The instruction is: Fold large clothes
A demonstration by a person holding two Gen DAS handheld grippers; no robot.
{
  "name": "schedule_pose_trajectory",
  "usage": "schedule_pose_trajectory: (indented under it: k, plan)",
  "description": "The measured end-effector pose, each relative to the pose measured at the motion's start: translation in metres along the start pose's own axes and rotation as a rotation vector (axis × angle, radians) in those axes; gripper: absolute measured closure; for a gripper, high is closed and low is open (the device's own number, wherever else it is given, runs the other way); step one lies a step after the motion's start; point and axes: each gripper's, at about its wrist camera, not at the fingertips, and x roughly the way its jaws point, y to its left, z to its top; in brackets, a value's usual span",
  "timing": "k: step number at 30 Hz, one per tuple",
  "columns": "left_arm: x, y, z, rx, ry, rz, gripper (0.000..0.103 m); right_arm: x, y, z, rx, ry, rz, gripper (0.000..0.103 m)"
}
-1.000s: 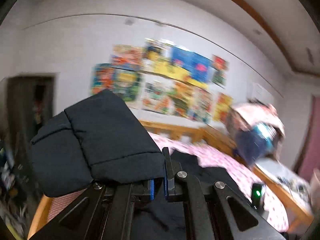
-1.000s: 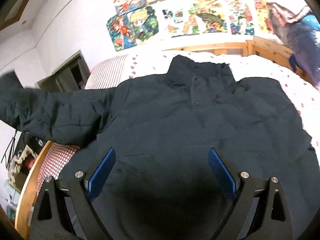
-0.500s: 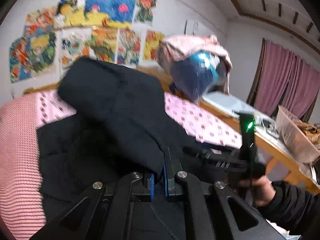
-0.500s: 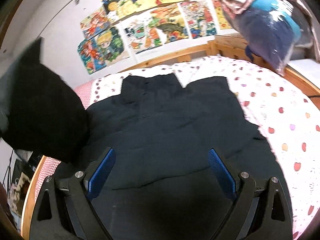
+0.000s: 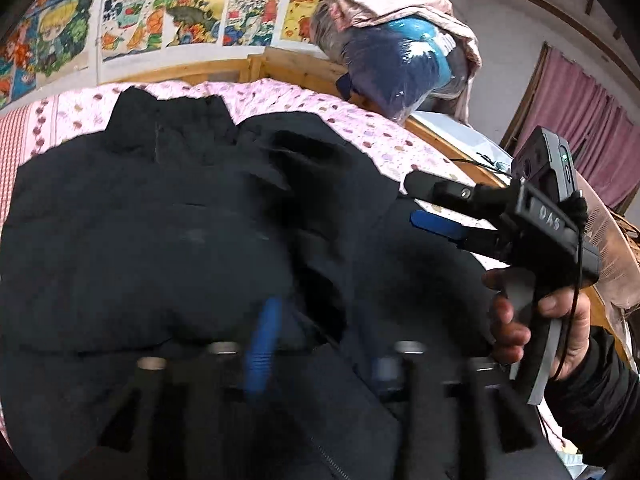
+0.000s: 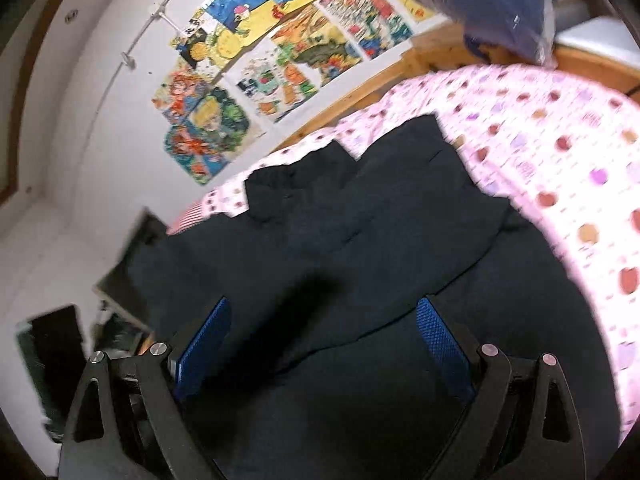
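Observation:
A large black jacket point(image 5: 168, 232) lies spread on the pink dotted bed, collar toward the headboard; it also shows in the right wrist view point(image 6: 360, 264). One sleeve point(image 5: 312, 184) lies folded across its front. My left gripper point(image 5: 320, 336) is low over the jacket, motion-blurred, with its blue pads apart and nothing between them. My right gripper point(image 6: 324, 332) is open and empty above the jacket's lower part. It also shows in the left wrist view point(image 5: 420, 200), held by a hand at the right.
The pink dotted sheet point(image 6: 568, 152) is bare to the right of the jacket. A wooden headboard point(image 5: 224, 68) runs below colourful posters point(image 5: 188, 12). A blue bag under a pink cloth point(image 5: 400, 60) hangs at the far right corner. Maroon curtains point(image 5: 588, 128) hang at the right.
My left gripper carried the sleeve over the jacket's front, opened and let it go. The sleeve now lies flat on the jacket. My right gripper has tilted and stayed open.

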Motion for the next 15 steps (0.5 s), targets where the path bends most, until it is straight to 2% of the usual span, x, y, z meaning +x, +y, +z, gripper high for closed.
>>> schedule_pose_trajectory:
  k: [1,4,6,9,12,15]
  plan:
    - [-0.003,0.002,-0.004,-0.013,-0.010,-0.002,0.031,0.003,0.000,-0.002,0.007,0.009,0.014,0.012]
    - [-0.013,0.013,-0.013,-0.054,-0.019,0.012,0.029,0.014,-0.005,-0.007,0.047,0.040,0.058,0.012]
    - [-0.022,0.022,-0.018,-0.092,-0.026,0.046,0.029,0.018,-0.010,-0.013,0.069,0.066,0.052,0.012]
    - [-0.042,0.041,-0.023,-0.150,-0.050,0.130,0.029,0.025,-0.015,-0.022,0.081,0.100,0.024,0.012]
    - [-0.062,0.060,-0.029,-0.177,-0.075,0.219,0.026,0.026,-0.020,-0.029,0.119,0.108,0.043,0.012]
    - [-0.080,0.076,-0.033,-0.171,-0.111,0.314,0.019,0.007,-0.024,-0.035,0.164,0.046,0.064,0.012]
